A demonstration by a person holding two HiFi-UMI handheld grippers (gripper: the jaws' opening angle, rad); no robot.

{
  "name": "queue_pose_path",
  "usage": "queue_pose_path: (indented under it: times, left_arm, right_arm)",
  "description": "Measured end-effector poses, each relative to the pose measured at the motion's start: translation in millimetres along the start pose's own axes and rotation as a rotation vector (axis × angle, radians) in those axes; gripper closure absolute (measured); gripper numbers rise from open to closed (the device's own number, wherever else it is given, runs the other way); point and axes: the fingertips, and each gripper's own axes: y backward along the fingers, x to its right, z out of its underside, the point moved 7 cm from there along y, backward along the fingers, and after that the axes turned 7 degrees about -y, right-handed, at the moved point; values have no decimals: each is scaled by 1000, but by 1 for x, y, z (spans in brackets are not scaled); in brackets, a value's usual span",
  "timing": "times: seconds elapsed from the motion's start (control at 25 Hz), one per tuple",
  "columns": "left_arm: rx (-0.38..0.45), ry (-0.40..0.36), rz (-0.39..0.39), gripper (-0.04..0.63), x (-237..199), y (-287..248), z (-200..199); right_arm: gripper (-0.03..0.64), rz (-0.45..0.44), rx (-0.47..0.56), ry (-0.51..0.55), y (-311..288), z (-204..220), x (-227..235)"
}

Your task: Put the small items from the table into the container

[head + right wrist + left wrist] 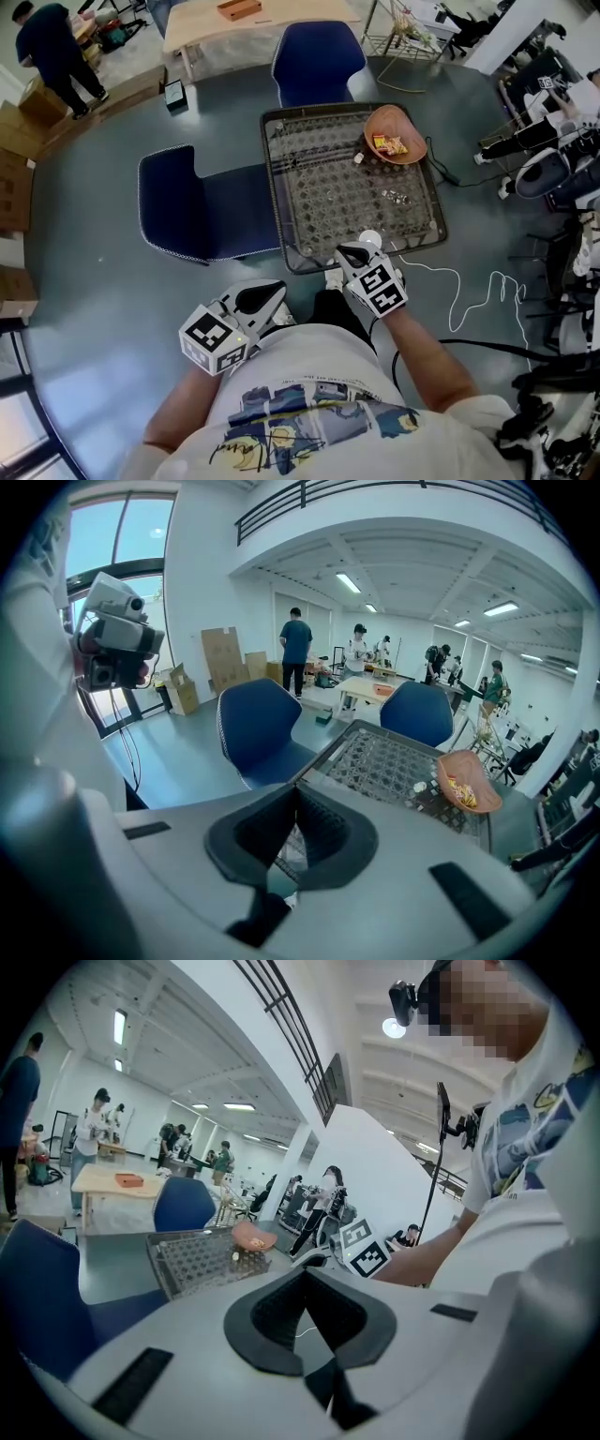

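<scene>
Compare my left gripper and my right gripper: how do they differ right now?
The right gripper reaches the near edge of the mesh table; the left gripper hangs short of it, close to the person's white shirt. The right gripper tilts down more steeply; the left gripper lies nearer level. Both are shut and empty.

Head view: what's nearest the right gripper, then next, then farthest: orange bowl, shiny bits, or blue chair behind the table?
1. Shiny bits, on the table ahead of the right gripper.
2. Orange bowl, table's far right corner.
3. Blue chair, beyond the table.
</scene>
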Motion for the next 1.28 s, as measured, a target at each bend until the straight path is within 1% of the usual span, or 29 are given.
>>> queue_pose_path:
  times: [0.2,0.32,0.52,0.68,0.8,0.92,1.04,1.12,1.28]
  left_arm:
    - [-12,-18,-4,588,2,-8,-1]
    - [-6,-8,-6,588,1,-14,-7]
    - [-6,11,-35,586,-6,-34,-14]
    - [-18,17,-64,586,-14,-55,-25]
    - [-22,34,-88,586,-20,-73,-35]
    - [-33,55,-118,586,-27,-88,-45]
    - [-70,77,-153,586,-30,-94,-49]
    - [-89,88,-162,586,-31,-102,-49]
    - [-115,115,-176,586,-33,-114,-51]
  right_arm:
    - [606,12,-8,-15,0,3,15]
    - [606,2,-11,-34,-4,3,29]
    - [599,37,-27,-42,-22,10,73]
    - [517,66,-44,-63,-48,14,119]
    - [474,99,-40,-126,-69,16,159]
    - [443,141,-9,-224,-94,18,200]
    - [440,169,6,-339,-123,23,225]
    - [437,188,7,-410,-140,28,244]
    - [434,223,-3,-516,-169,34,280]
